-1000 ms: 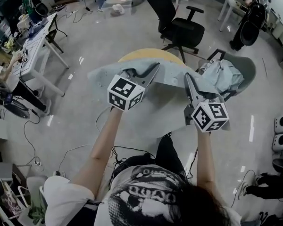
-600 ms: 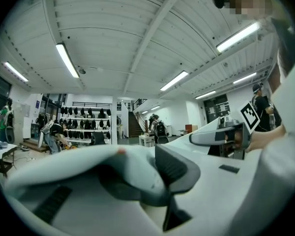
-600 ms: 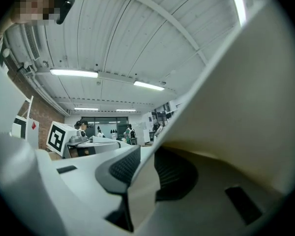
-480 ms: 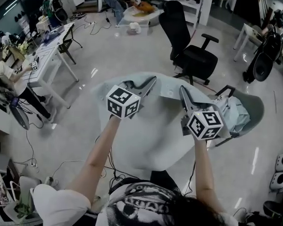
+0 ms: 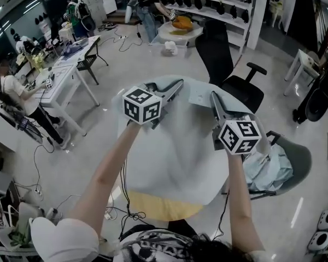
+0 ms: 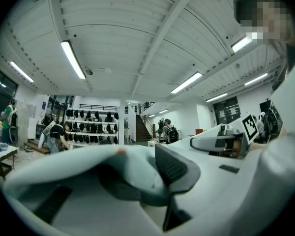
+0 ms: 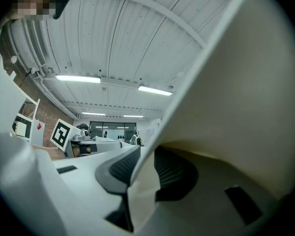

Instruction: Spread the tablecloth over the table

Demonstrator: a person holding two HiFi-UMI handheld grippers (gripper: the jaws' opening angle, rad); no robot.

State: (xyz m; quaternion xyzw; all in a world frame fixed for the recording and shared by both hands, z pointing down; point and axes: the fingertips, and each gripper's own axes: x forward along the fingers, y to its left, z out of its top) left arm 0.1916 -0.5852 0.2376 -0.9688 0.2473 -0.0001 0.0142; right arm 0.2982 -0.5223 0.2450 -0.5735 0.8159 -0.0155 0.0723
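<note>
A pale blue-grey tablecloth [image 5: 175,152] hangs over a round yellowish table [image 5: 164,207], whose near rim shows below the cloth's edge. My left gripper [image 5: 177,84] is shut on the cloth's far edge at the left. My right gripper [image 5: 213,95] is shut on that same edge at the right. In the left gripper view the cloth [image 6: 123,161] is bunched between the pads of the left gripper [image 6: 152,176], and the right gripper [image 6: 221,141] shows beyond. In the right gripper view a fold of cloth [image 7: 246,82] runs up from the right gripper [image 7: 142,173], pinched between its ribbed pads.
A black office chair [image 5: 229,75] stands just beyond the table. A grey chair [image 5: 298,157] at the right holds another bundle of cloth [image 5: 268,168]. A white desk [image 5: 65,75] with seated people is at the left. Cables [image 5: 115,212] lie on the floor by my feet.
Both grippers have carried the cloth forward across the table. Earlier the table's far rim showed beyond the cloth; now the cloth covers the far part and the near rim shows.
</note>
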